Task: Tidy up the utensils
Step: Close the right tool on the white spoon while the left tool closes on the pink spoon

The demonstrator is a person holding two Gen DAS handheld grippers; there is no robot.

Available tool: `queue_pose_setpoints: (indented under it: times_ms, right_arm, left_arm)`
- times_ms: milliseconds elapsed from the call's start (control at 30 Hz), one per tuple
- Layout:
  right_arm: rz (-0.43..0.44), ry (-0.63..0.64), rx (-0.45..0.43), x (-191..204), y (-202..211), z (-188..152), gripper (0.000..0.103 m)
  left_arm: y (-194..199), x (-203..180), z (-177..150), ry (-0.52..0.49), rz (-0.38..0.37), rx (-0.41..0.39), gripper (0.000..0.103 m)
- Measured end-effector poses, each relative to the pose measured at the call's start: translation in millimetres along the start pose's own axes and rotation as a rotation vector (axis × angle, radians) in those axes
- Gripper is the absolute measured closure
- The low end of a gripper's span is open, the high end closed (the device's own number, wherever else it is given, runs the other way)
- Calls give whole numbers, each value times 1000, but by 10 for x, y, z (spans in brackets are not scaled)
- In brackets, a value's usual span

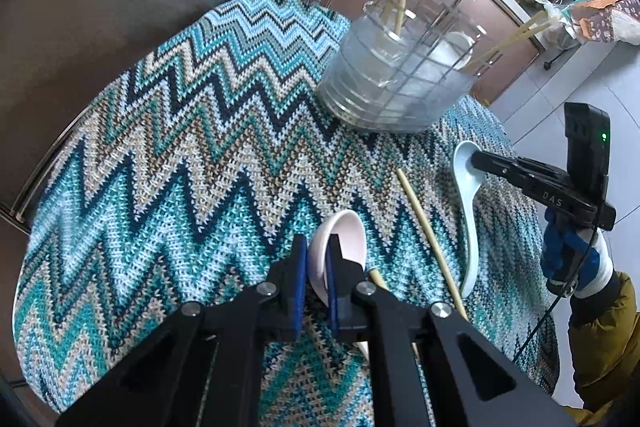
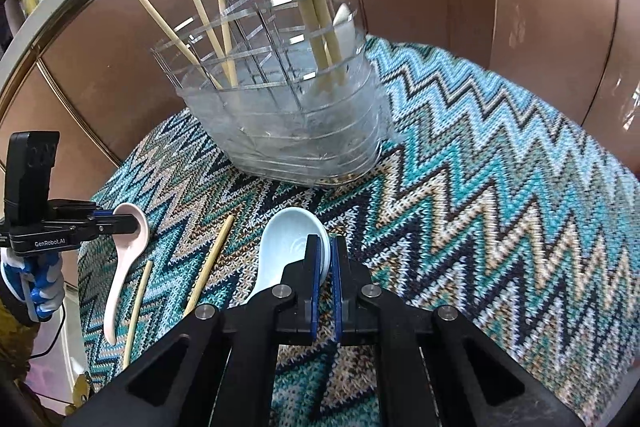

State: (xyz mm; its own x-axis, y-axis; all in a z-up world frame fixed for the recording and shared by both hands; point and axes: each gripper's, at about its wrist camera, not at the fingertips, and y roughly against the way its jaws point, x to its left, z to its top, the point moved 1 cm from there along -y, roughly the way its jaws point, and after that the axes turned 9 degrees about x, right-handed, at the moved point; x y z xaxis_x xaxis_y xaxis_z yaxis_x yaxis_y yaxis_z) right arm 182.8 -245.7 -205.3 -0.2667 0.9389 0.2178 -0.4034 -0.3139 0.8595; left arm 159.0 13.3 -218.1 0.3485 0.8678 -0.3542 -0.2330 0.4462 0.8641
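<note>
Pinching the rim of the pink spoon's point(image 1: 340, 247) bowl, the left gripper point(image 1: 318, 267) has its pads pressed on either side. Right gripper point(image 2: 327, 259) clamps the rim of the pale blue spoon point(image 2: 286, 247) likewise. Both spoons lie on the zigzag cloth point(image 2: 480, 187), handles trailing near. Two loose chopsticks point(image 2: 210, 263) lie between the spoons. Farther off stands a clear plastic holder point(image 2: 280, 115), chopsticks and a spoon upright in its grid.
</note>
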Motion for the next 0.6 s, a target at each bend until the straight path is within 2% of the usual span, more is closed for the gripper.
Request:
queue_pose_setpoints:
  times_ms: [600]
  right_arm:
    - [-122,27,-165,250,950,-271,97]
  left_arm:
    - [735,-231,-239,-18,58,-149,95]
